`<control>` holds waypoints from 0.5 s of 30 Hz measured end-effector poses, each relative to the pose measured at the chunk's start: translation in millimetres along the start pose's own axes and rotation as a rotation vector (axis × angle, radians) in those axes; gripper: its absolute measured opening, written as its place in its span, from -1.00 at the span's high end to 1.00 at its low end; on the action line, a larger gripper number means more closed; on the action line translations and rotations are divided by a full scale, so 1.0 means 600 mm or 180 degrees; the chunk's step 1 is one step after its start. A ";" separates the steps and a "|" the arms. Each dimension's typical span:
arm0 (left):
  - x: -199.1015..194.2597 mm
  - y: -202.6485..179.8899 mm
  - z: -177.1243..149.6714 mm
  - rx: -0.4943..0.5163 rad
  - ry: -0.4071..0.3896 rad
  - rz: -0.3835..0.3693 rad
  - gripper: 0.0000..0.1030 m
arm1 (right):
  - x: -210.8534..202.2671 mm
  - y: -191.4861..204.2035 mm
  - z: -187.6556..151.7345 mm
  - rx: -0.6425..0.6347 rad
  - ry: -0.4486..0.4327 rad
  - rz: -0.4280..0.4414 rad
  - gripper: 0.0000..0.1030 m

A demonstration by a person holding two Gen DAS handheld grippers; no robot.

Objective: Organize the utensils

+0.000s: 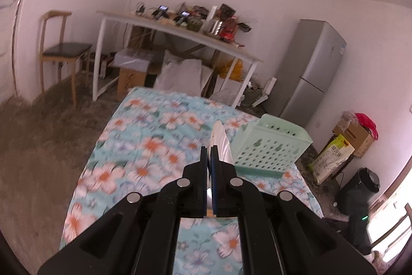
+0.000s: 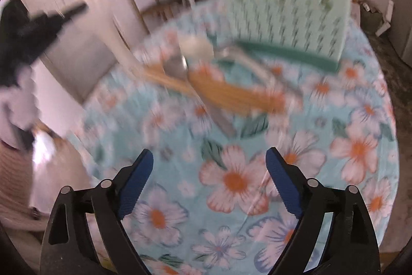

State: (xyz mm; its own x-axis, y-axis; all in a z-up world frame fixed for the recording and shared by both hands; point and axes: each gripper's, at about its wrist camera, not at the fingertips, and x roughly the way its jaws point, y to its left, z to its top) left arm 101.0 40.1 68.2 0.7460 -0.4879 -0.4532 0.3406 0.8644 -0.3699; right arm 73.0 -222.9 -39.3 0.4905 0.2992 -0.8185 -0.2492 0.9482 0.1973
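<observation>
In the left wrist view my left gripper (image 1: 209, 148) is shut on a white ribbed utensil (image 1: 221, 141), which sticks out past the fingertips above the floral tablecloth (image 1: 144, 146). A mint green perforated basket (image 1: 273, 146) stands just right of it. In the blurred right wrist view my right gripper (image 2: 209, 159) is open above the cloth with nothing between its blue pads (image 2: 134, 187). Ahead of it lies a pile of utensils: a wooden spatula (image 2: 231, 92), a metal utensil (image 2: 257, 68) and a white spoon (image 2: 195, 47), in front of the basket (image 2: 283, 7).
Beyond the table are a white shelf-table (image 1: 180, 30) crowded with items, a wooden chair (image 1: 61, 50), a grey fridge (image 1: 314, 68) and boxes (image 1: 352, 138) on the floor. A black blurred shape (image 2: 33, 30), seemingly the other gripper, and a person's sleeve (image 2: 13, 172) sit at the left.
</observation>
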 end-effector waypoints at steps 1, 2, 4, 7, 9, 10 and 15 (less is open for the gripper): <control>-0.002 0.006 -0.003 -0.0031 0.0012 0.0011 0.96 | 0.021 -0.001 -0.004 -0.0002 0.0121 -0.0071 -0.69; -0.003 0.015 -0.008 -0.0061 0.0025 0.0023 0.96 | 0.042 -0.003 -0.009 0.0006 0.0245 -0.0140 -0.71; -0.008 0.024 -0.018 -0.0079 0.0032 0.0041 0.96 | 0.052 0.005 -0.020 -0.0151 0.0138 -0.0248 -0.85; -0.013 0.035 -0.025 -0.0103 0.0034 0.0036 0.96 | 0.063 0.017 -0.024 -0.0298 0.0176 -0.0361 -0.85; -0.015 0.044 -0.027 -0.0135 0.0031 0.0016 0.96 | 0.062 0.014 -0.029 -0.0333 0.0123 -0.0327 -0.86; -0.015 0.047 -0.027 -0.0149 0.0028 0.0008 0.96 | 0.061 0.011 -0.031 -0.0342 0.0098 -0.0294 -0.86; -0.015 0.063 -0.034 -0.0241 0.0045 -0.0030 0.96 | 0.051 -0.010 -0.039 -0.0255 0.0052 -0.0129 -0.86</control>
State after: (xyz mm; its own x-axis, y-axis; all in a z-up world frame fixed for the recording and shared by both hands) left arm 95.7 74.8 41.9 0.7346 -0.4982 -0.4606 0.3029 0.8483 -0.4344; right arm 70.2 -221.9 -78.0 0.4879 0.2584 -0.8338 -0.2958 0.9476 0.1206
